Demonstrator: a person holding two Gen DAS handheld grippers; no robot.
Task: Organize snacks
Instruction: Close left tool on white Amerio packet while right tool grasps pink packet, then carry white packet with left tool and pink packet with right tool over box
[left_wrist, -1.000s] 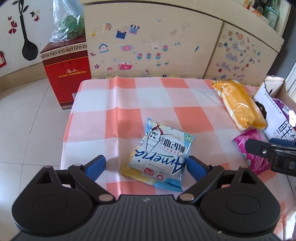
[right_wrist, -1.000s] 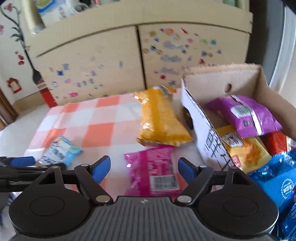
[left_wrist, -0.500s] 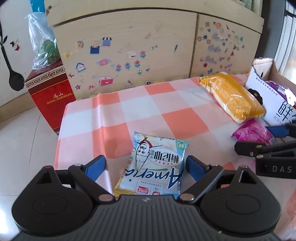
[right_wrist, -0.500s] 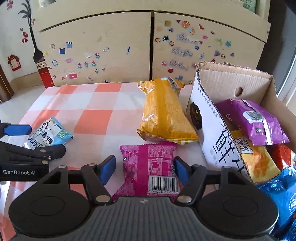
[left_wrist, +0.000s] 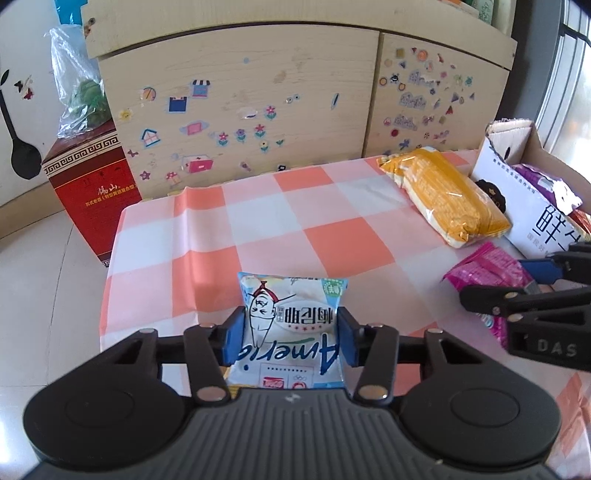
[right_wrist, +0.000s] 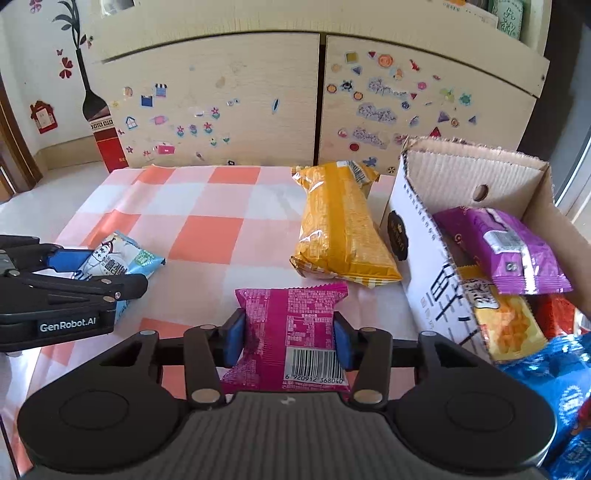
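Left wrist view: the left gripper (left_wrist: 290, 341) is pointed steeply down at the checked tablecloth (left_wrist: 266, 221), and its blue pads (left_wrist: 233, 341) are pressed against both side edges of the light blue snack packet (left_wrist: 291, 332) at lower centre, so the packet is pinched across its width. At the right edge of that frame the right gripper (left_wrist: 517, 284) is seen side-on over the pink snack packet (left_wrist: 484, 267). In the right wrist view, the right gripper (right_wrist: 286, 343) is angled down likewise, its pads closed on the sides of the pink snack packet (right_wrist: 291, 325), barcode end nearest the camera. Both packets lie flat on the cloth. A yellow snack bag (right_wrist: 340, 229) is seen at centre, just beside the cardboard box (right_wrist: 417, 236) at the right, in which purple, orange, red and blue packets are piled. A stickered cabinet (right_wrist: 258, 110) fills the upper frame.
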